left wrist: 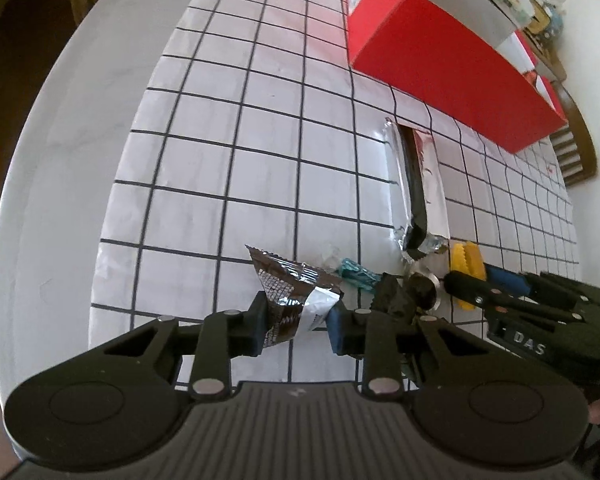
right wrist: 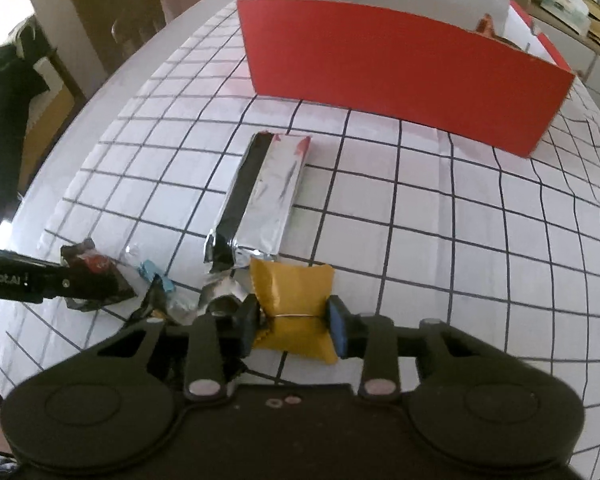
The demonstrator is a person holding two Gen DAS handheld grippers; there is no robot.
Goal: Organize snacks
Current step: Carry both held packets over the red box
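One red cardboard box seen at far side of grid-patterned tablecloth. One long silver foil packet laid flat between box and grippers. Near its torn end: one small teal wrapper, few crumpled dark wrappers (count unclear).

Left gripper angled steeply down, clenched on one dark brown foil snack packet, packet low over cloth.

Right gripper likewise angled down, clamped on one yellow snack pouch, pouch pinched at middle, just beside foil packet's end.
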